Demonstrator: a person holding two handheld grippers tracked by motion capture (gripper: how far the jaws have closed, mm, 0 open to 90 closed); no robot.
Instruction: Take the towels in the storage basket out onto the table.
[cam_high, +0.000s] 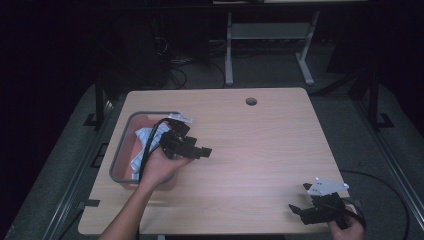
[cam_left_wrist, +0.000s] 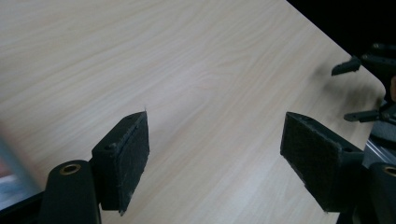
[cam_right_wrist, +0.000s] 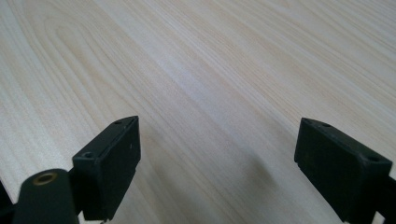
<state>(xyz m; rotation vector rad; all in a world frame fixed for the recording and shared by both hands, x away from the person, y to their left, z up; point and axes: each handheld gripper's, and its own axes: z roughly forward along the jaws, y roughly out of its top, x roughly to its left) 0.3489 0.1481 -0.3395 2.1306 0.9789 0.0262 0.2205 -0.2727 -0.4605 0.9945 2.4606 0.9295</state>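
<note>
The left gripper (cam_high: 202, 151) hovers with fingers spread and empty just beside the grey-rimmed tray (cam_high: 120, 150), where crumpled white packets (cam_high: 142, 137) lie, likely the items being handled. The right gripper (cam_high: 300, 210), also released and empty, waits well apart near the desk (cam_high: 260, 145) front edge, probably keeping clear.

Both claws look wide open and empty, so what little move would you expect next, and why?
Probably the left claw swings back and dips into the pink tray, since it hovers open just beside it and the white packets lie inside. The right claw waits open near the table corner, too far away.
</note>
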